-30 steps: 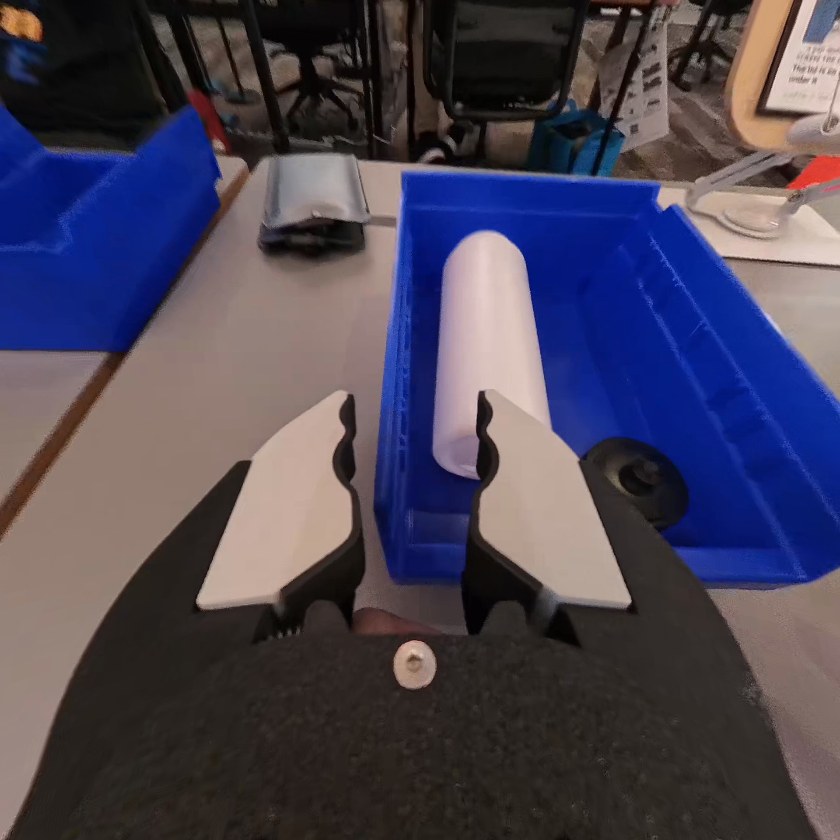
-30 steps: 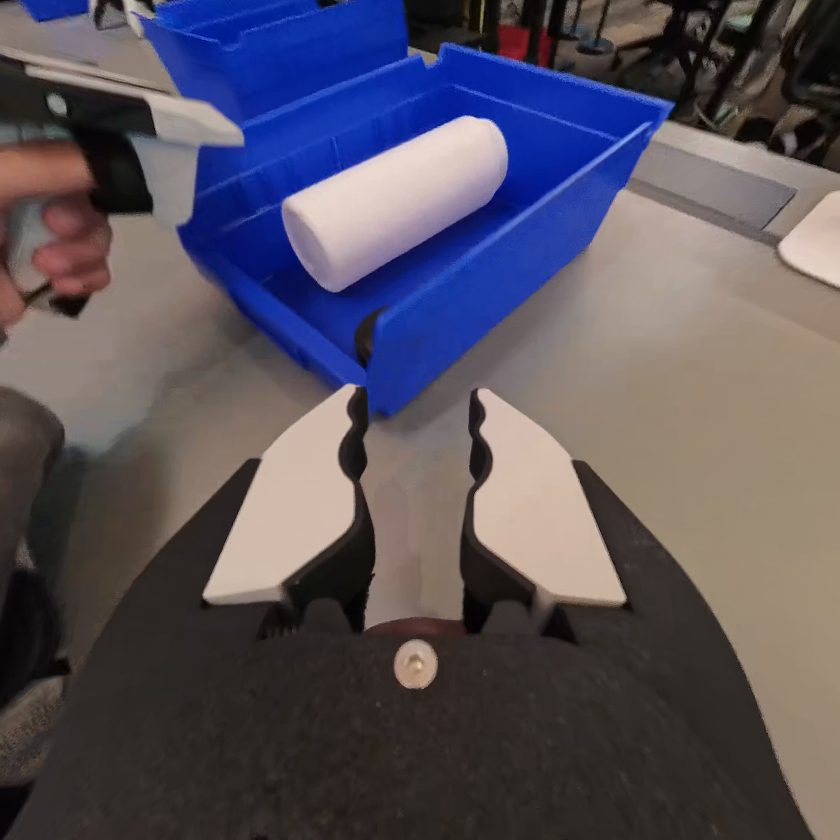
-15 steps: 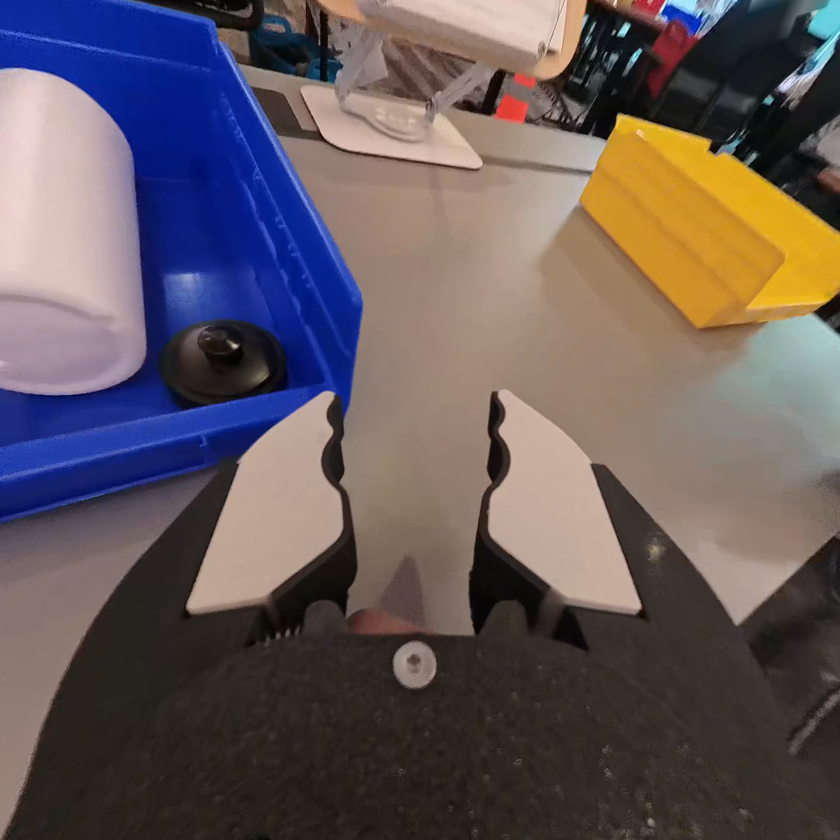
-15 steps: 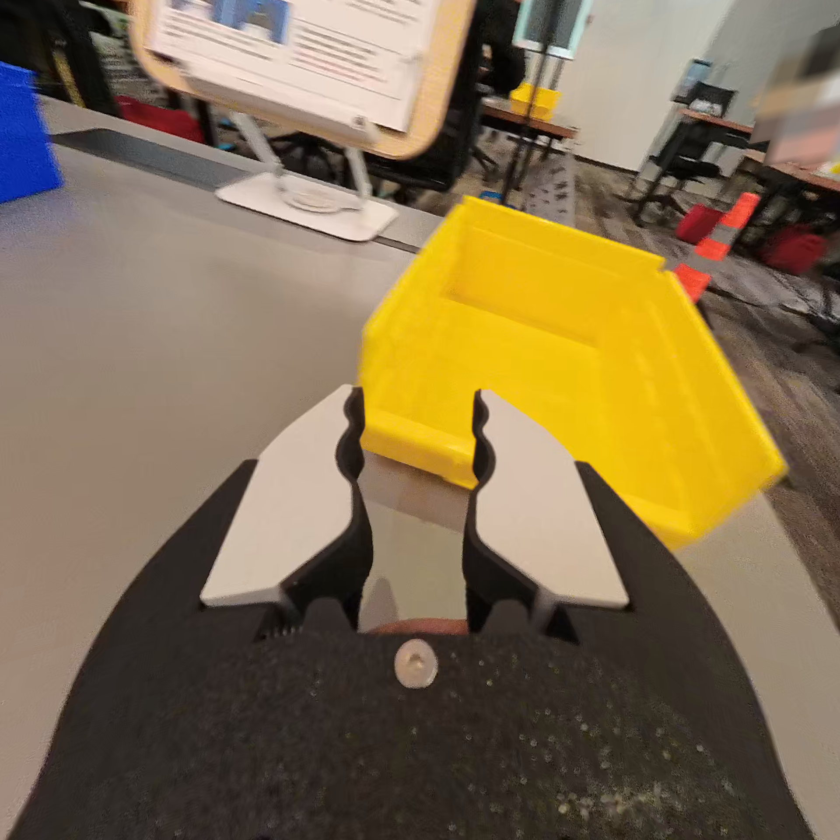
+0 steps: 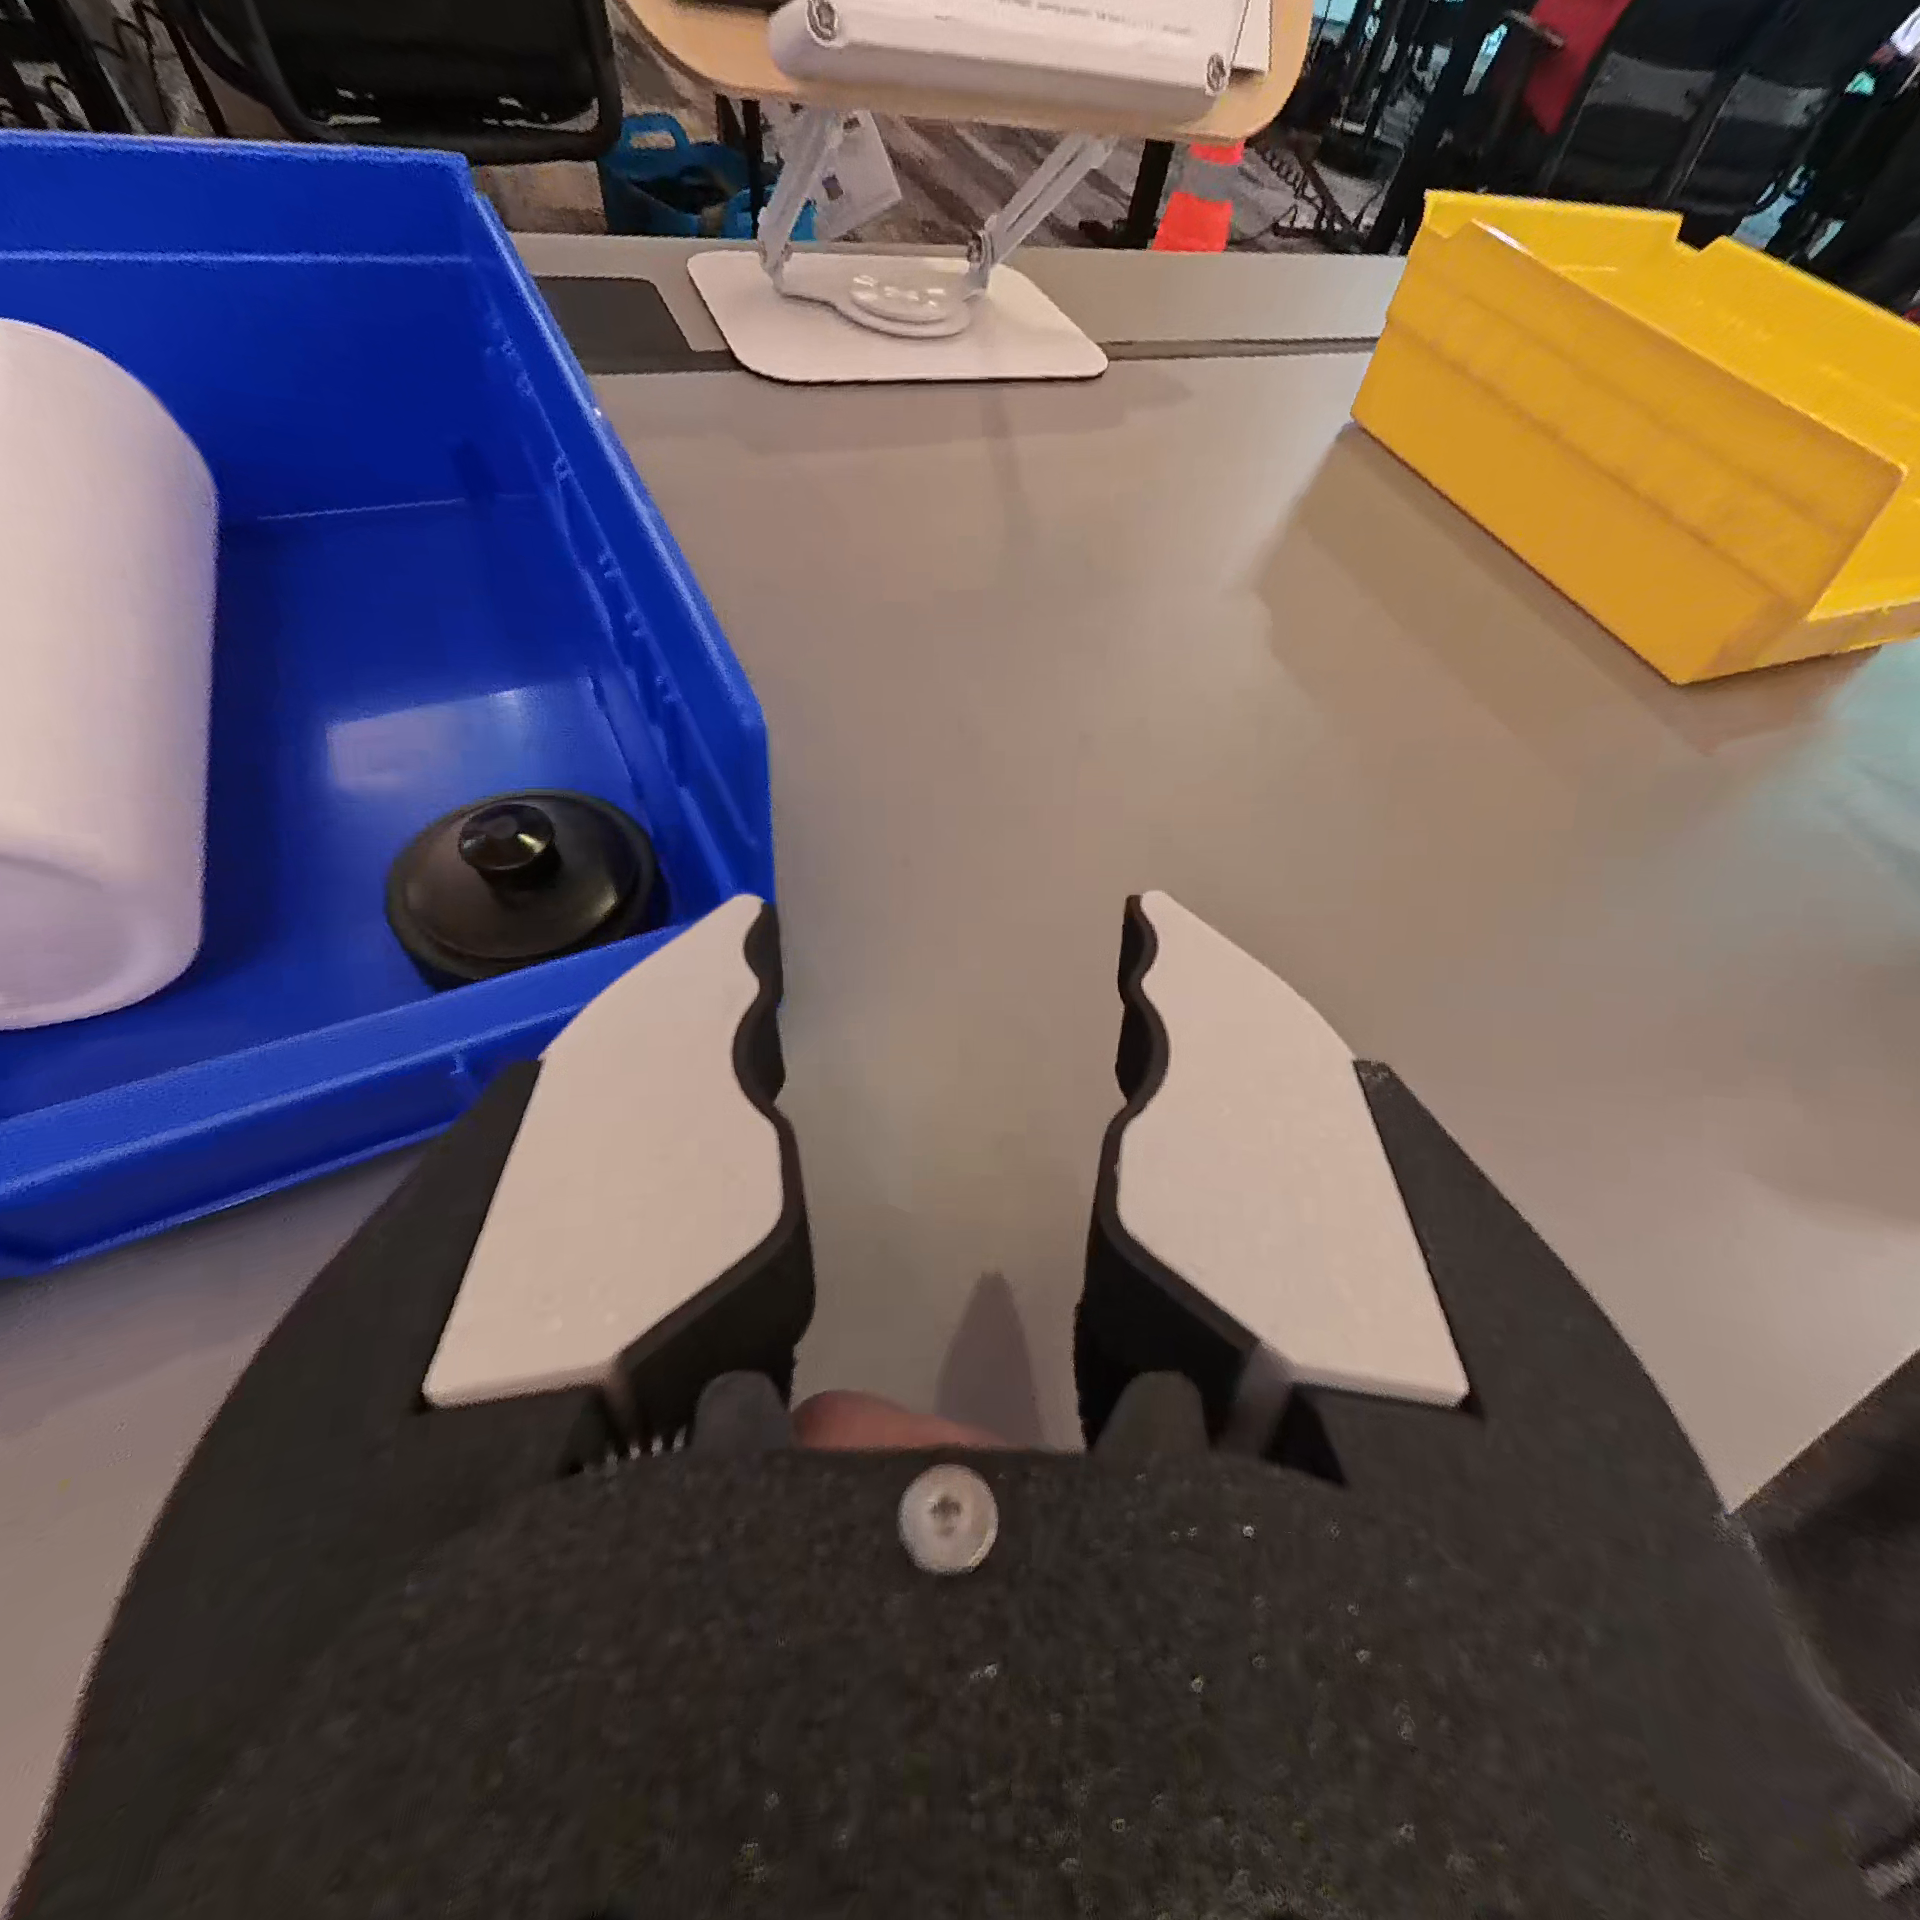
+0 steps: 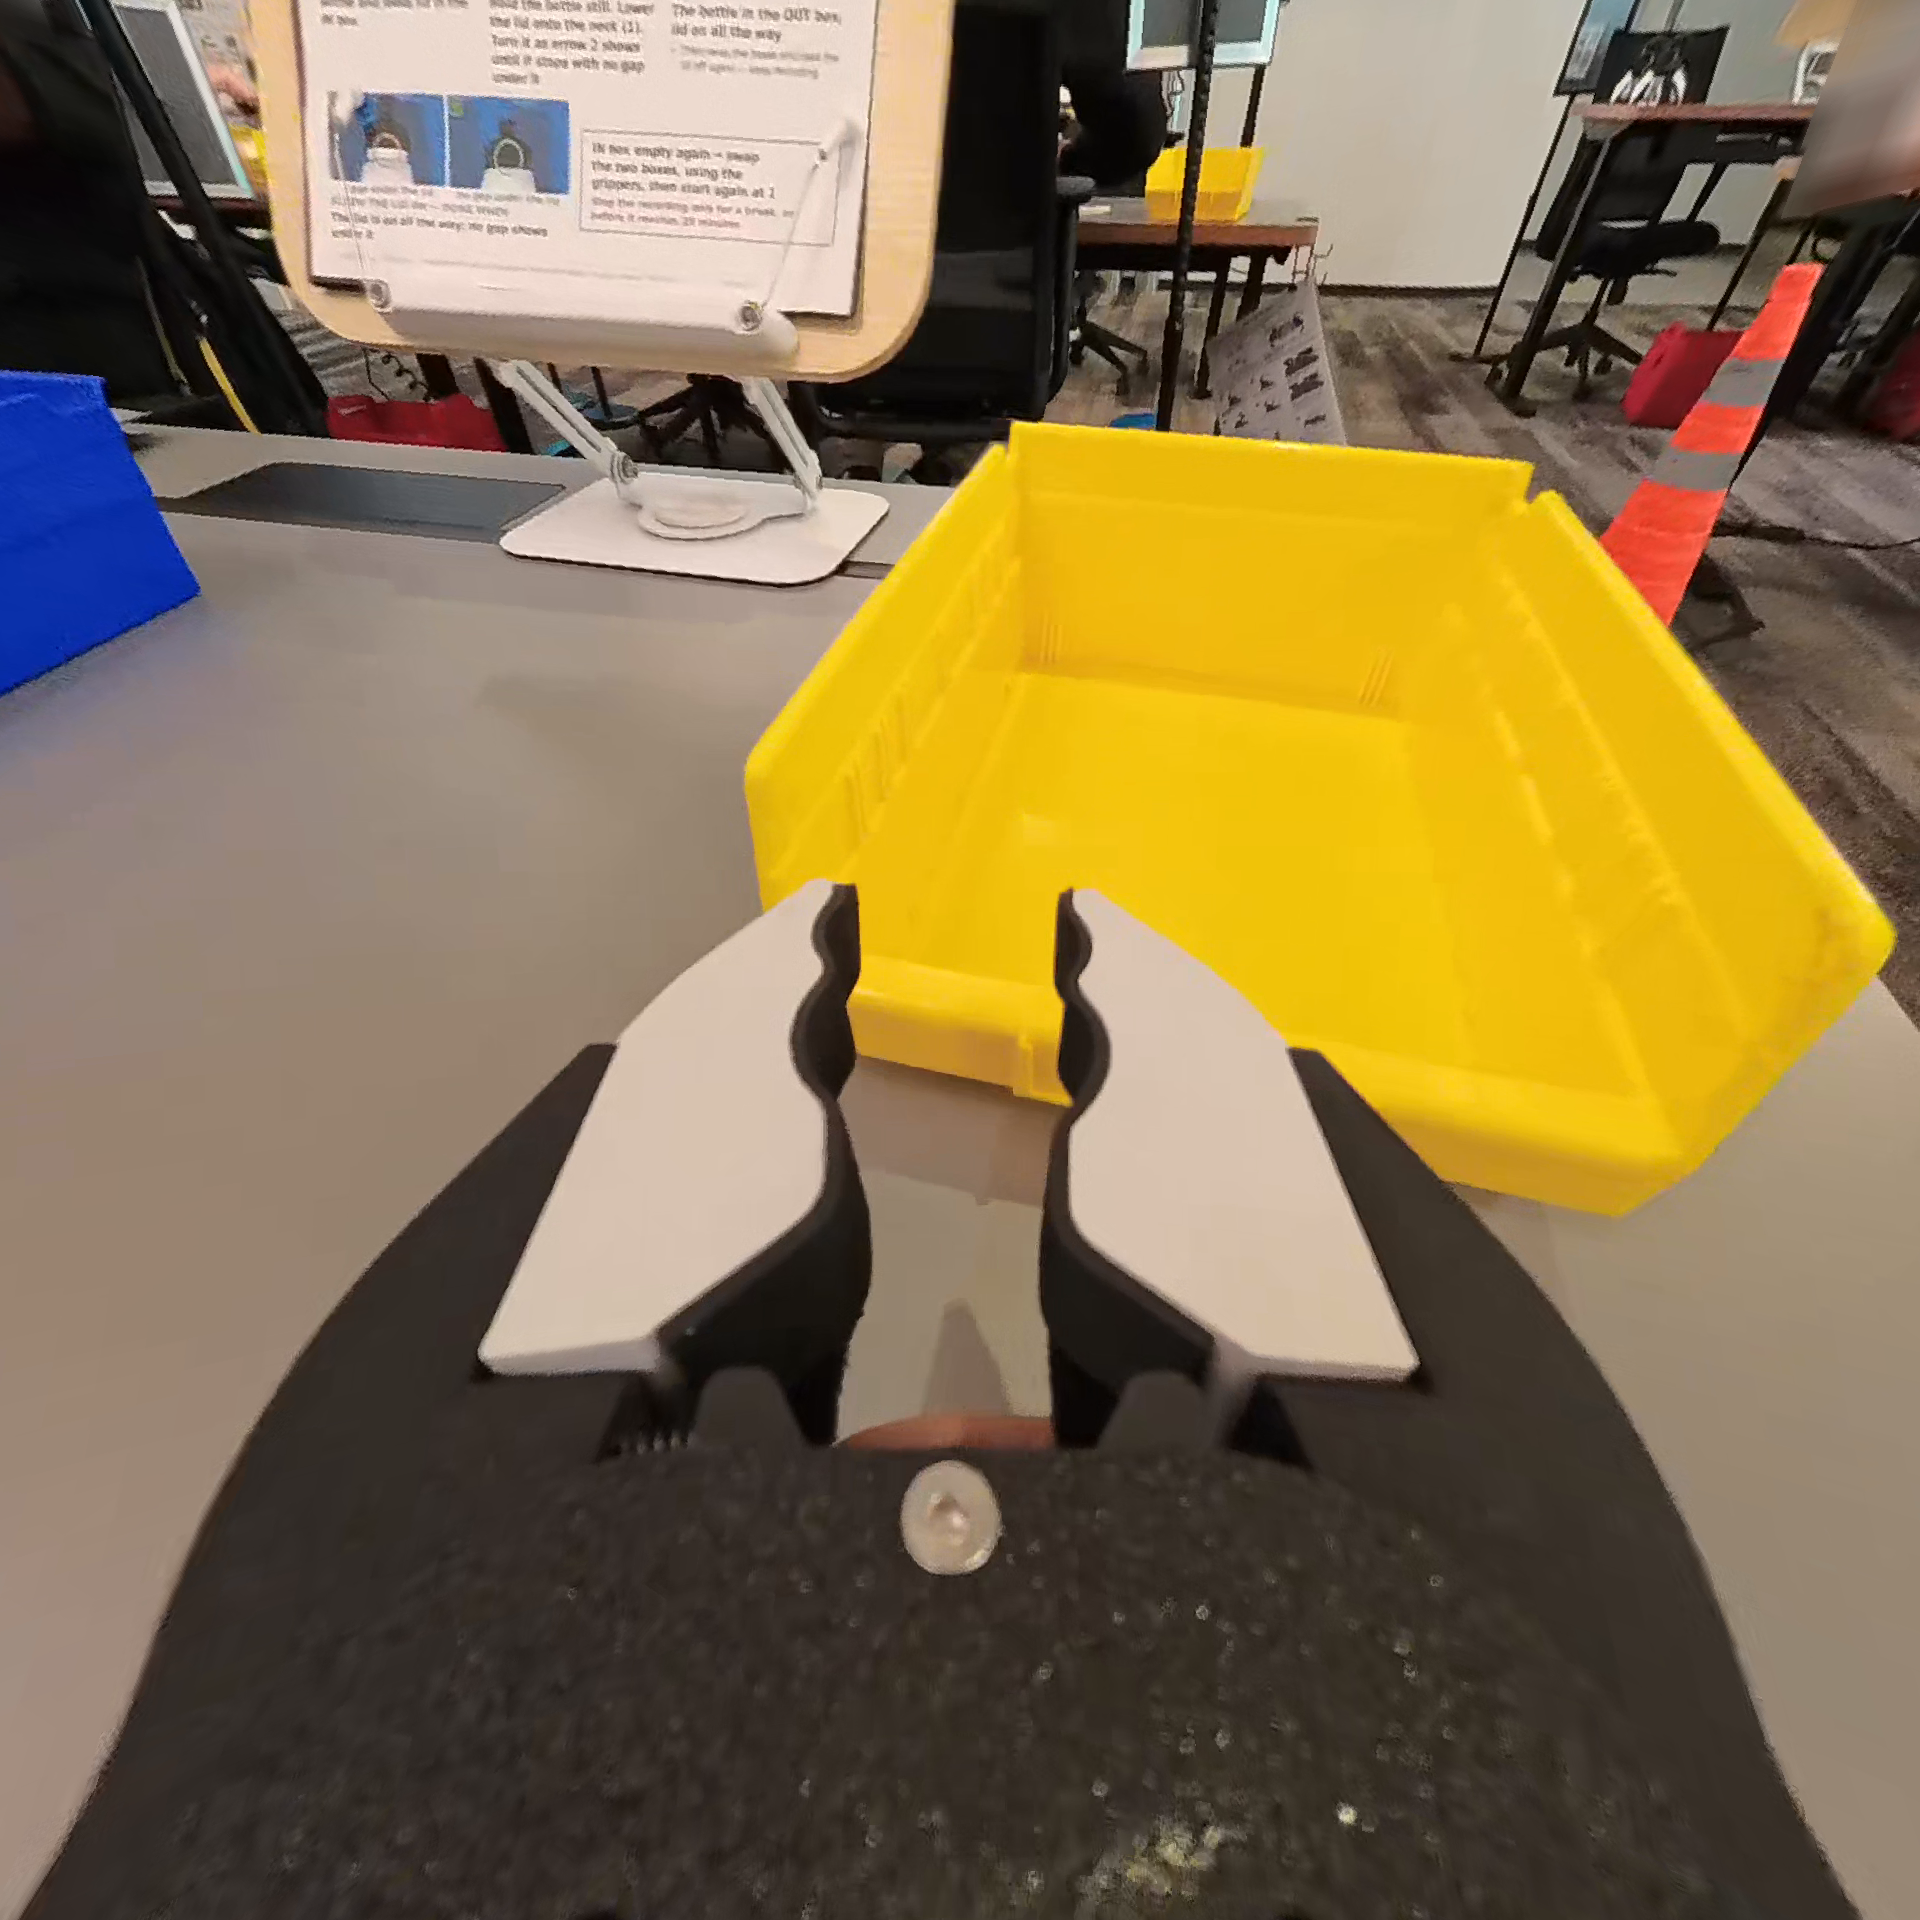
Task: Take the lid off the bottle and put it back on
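A grey table (image 5: 1091, 727) is shown, its bare middle lying open between two bins set well apart. One blue bin (image 5: 644, 582) stands at the left, its near right corner just beside the left gripper (image 5: 945, 925). One yellow bin (image 6: 1299, 831), with nothing in it, is placed at the right, its low front lip directly ahead of the right gripper (image 6: 956, 914). One white bottle (image 5: 94, 675) is seen lying on its side in the blue bin. One black lid (image 5: 520, 883), knob up, is set off the bottle in the bin's near right corner. Both grippers are held released above the table, nothing between their jaws; the left is spread wider. One instruction board (image 6: 603, 177) on a white stand is placed at the far edge. Beyond it, chairs, desks and one orange cone (image 6: 1704, 436) are seen.
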Action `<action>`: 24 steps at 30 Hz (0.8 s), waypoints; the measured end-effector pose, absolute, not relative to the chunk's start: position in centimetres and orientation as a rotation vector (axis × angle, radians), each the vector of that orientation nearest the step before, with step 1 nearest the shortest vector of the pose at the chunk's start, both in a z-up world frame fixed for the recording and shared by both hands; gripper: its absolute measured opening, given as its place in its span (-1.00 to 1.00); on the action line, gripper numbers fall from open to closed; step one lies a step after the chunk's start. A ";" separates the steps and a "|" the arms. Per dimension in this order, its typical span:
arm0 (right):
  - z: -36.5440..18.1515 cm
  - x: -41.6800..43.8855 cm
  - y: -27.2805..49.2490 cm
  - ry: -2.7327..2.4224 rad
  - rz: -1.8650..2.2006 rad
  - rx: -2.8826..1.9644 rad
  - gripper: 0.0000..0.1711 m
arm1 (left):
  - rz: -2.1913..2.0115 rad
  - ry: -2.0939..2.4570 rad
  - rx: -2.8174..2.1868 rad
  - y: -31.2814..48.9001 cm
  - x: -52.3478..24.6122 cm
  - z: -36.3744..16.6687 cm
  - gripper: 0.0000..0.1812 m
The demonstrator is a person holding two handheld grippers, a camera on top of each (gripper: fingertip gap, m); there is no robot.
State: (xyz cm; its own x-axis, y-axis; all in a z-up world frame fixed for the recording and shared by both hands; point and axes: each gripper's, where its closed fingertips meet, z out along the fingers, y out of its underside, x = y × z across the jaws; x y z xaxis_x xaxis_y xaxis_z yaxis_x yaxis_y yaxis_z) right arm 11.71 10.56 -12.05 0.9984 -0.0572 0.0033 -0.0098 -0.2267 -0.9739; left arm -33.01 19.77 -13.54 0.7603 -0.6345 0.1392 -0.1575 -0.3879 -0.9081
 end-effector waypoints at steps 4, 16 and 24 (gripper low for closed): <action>-11.8 11.8 10.5 0.035 -0.078 -1.789 -0.60 | -0.568 0.618 -1.925 19.7 -32.8 -13.5 -0.32; -12.3 12.0 10.6 0.056 -0.055 -1.810 -0.60 | -0.550 0.611 -1.978 19.9 -33.2 -14.4 -0.30; -12.3 11.9 10.6 0.052 -0.036 -1.818 -0.59 | -0.324 0.376 -2.123 25.4 -40.3 -8.7 -0.22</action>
State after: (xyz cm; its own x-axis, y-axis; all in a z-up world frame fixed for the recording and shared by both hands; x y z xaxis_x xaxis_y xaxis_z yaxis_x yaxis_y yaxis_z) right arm 11.88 10.60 -12.32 0.9985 -0.0550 -0.0028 -0.0162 -0.2446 -0.9695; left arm -40.31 25.39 -8.75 0.9185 -0.3859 0.0863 -0.1421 -0.5258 -0.8387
